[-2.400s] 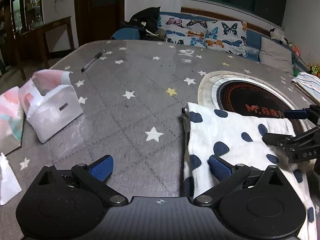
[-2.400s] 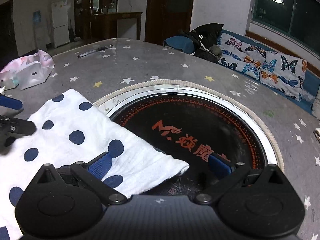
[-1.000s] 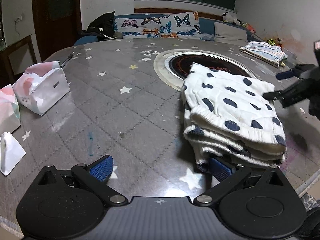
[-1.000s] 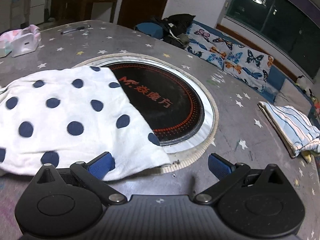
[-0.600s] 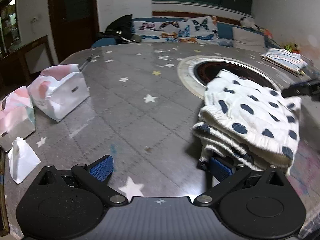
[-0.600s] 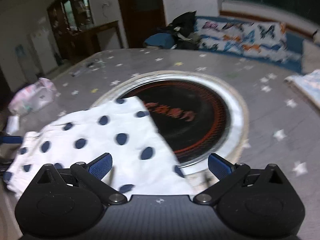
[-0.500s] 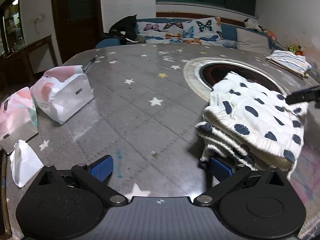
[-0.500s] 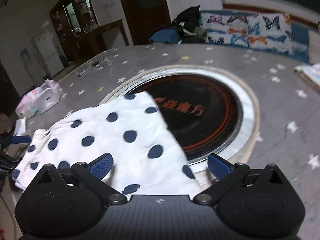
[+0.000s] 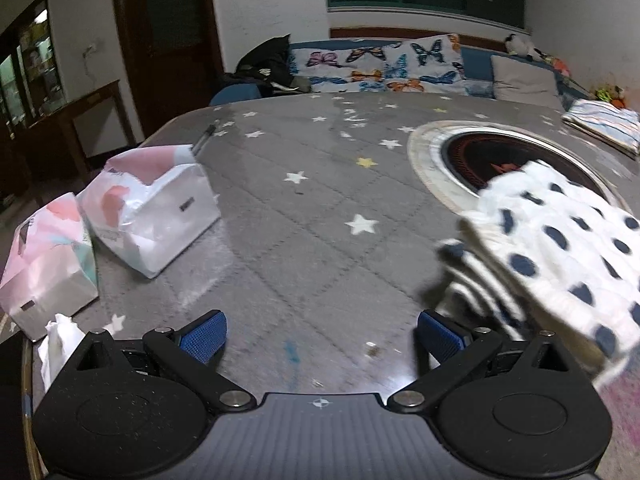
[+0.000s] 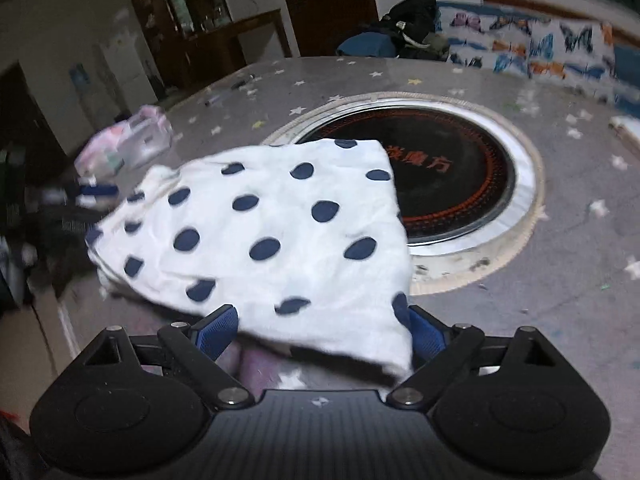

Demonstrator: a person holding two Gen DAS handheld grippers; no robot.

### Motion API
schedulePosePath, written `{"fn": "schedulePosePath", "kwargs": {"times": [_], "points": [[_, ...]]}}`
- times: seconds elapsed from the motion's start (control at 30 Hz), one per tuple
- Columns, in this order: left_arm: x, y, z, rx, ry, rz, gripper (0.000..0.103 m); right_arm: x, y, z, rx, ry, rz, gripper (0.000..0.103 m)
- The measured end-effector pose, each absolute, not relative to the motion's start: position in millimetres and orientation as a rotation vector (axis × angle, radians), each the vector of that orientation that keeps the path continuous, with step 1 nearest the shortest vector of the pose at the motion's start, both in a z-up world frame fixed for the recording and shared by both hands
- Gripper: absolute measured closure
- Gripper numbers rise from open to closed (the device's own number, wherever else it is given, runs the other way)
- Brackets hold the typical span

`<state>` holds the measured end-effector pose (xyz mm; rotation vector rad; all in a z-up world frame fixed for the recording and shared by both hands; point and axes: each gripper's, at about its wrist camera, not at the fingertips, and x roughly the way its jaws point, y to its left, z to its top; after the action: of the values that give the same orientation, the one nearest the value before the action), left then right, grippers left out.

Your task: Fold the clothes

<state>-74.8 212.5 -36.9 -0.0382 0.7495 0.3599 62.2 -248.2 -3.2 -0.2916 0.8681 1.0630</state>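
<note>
Polka-dot garment (image 10: pixel 280 240) fills the middle of the right wrist view, folded into a thick bundle that lies on the star-patterned table (image 9: pixel 304 208) with its far corner over the round hotplate (image 10: pixel 452 184); in the left wrist view it sits at the right edge of the frame, its stacked layers showing. The right gripper (image 10: pixel 320 326) at the bottom of its frame has its jaws spread wide, the near hem of the cloth lying between and over the blue pads (image 10: pixel 214 326), nothing pinched. The left gripper (image 9: pixel 322 338) at the bottom of its frame is just as wide apart and holds nothing, with bare table between its fingers. To finish this fold well, I'd judge the right jaws should close low on all the layers of that near hem together, and the left should come in beside the bundle's edge to steady it, so the stack does not slide apart. Compared with half a second ago, the left gripper's right pad no longer touches the bundle, and the two tissue packs (image 9: pixel 152 208) sit larger at the left of the frame
</note>
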Motion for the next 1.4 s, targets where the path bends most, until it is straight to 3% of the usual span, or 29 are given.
{"fn": "schedulePosePath", "kwargs": {"times": [0.33,0.67,1.07,1.23,1.4], "points": [[-98,220,-19,-0.174,0.706,0.424,0.000,12,-217,32,-0.548,0.606,1.155,0.010],[-112,221,2,-0.324,0.655,0.440,0.000,-57,-156,22,-0.840,0.404,1.391,0.013],[-111,217,1,-0.606,0.657,0.363,0.000,-118,-117,-12,-1.195,0.126,1.421,0.044],[-110,215,-11,-0.782,0.664,0.324,0.000,-127,-118,-14,-1.203,0.077,1.412,0.061],[-113,210,-20,-0.925,0.633,0.284,0.000,-125,-121,-5,-1.130,0.072,1.401,0.072]]}}
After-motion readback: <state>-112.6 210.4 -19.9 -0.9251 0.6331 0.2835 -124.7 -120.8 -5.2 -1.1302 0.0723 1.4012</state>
